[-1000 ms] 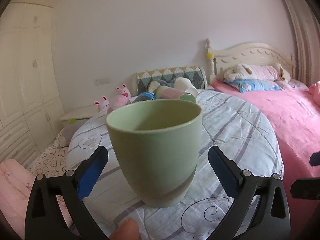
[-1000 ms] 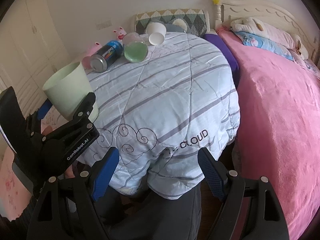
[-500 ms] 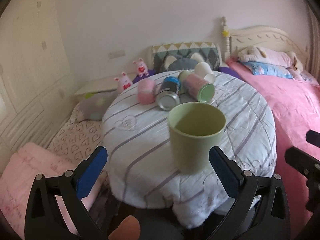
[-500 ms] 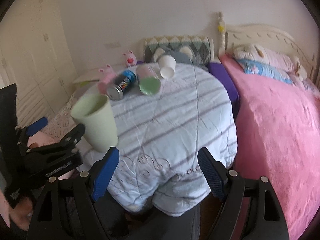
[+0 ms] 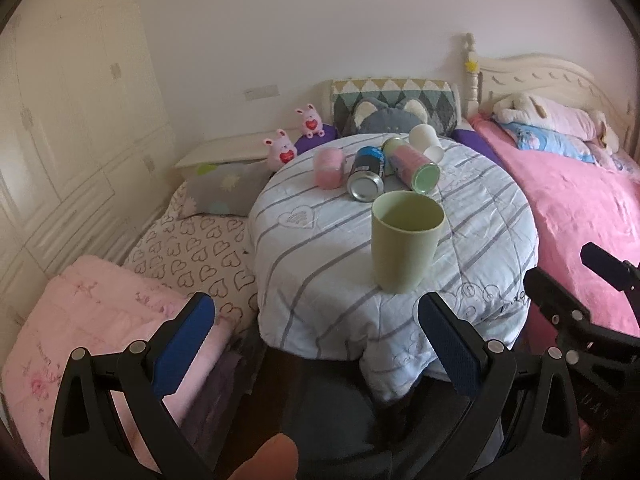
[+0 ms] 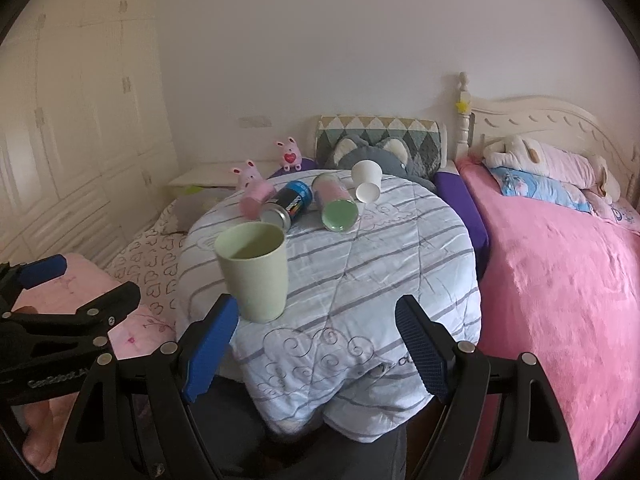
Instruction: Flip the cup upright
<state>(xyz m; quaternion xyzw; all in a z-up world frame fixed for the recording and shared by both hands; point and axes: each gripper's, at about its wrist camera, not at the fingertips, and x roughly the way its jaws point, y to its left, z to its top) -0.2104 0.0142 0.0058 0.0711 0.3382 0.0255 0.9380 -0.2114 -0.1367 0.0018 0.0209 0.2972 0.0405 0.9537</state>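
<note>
Nearest to you, your left gripper (image 5: 316, 344) has its blue-padded fingers (image 5: 182, 342) spread wide, holding nothing, short of the table's near edge. Your right gripper (image 6: 316, 350) is the same: fingers (image 6: 420, 350) spread apart and empty, hovering in front of the table (image 6: 400, 280), which is draped in a white quilt with grey stripes.

Just past your fingers, the green cup (image 5: 404, 240) stands upright with its mouth up, on the near part of the table, free of both grippers. In the right wrist view the green cup (image 6: 254, 270) sits toward the table's left side, just beyond your left finger pad.

Farther back, a cluster lies on its side at the far part of the table: a pink cup (image 5: 329, 168), a blue can (image 5: 366, 174) with its metal end facing you, a pink tumbler with a green base (image 5: 414, 166), and a white paper cup (image 5: 428, 142).

Behind the table you can see a grey cat cushion (image 5: 386, 120), two pink bunny toys (image 5: 282, 152) on a ledge, and the pink bed (image 5: 580, 200) off to the right.
</note>
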